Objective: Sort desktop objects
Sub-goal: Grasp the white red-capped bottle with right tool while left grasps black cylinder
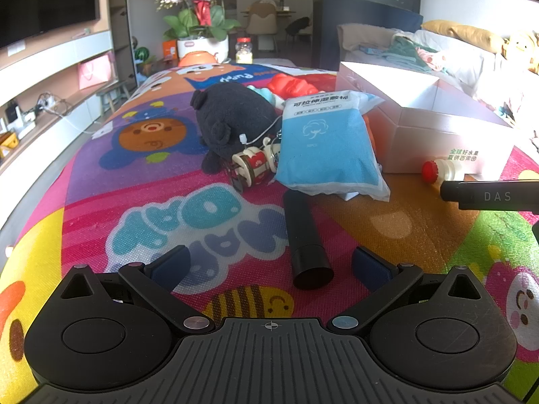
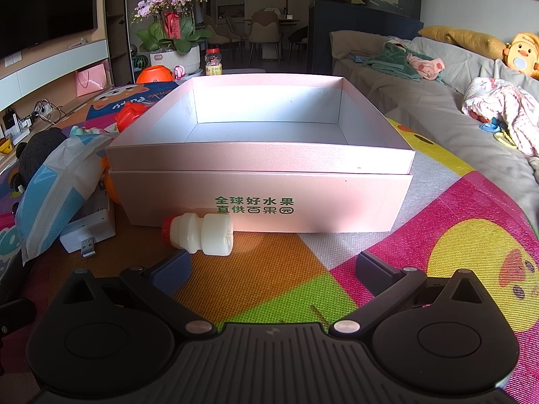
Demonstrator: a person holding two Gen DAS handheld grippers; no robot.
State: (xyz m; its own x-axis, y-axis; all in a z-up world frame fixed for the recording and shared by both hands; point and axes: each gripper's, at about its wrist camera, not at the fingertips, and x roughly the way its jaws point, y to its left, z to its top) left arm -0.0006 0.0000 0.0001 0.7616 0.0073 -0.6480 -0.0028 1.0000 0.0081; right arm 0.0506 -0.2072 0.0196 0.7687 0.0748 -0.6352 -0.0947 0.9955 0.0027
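Both claws stand spread as wide as they go and hold nothing; the left claw (image 1: 269, 266) hangs over the bright play mat (image 1: 101, 202), the right claw (image 2: 271, 267) faces the pink box (image 2: 262, 202), which is open-topped and looks empty.

The things to sort lie left of that box. Nearest the left claw is a black cylinder (image 1: 305, 239) lying on its side, just beyond the right-hand pad; it looks rigid and smooth, likely to roll, so a grip across its middle seems safest. Beyond it a blue soft pack (image 1: 328, 144) leans on the heap; probably light and squashy, it should be taken by one edge or across its narrow width. Left of the pack sits a black plush toy (image 1: 232, 124), soft and forgiving anywhere; in front of it a small drum-like trinket (image 1: 251, 165) on a cord, which looks delicate.

The small white bottle (image 2: 198, 234) with a red cap lies on its side touching the box's near wall, just beyond the right claw's left pad; likely light and slippery, best pinched across its waisted middle. A white gadget (image 2: 89, 230) lies to its left.
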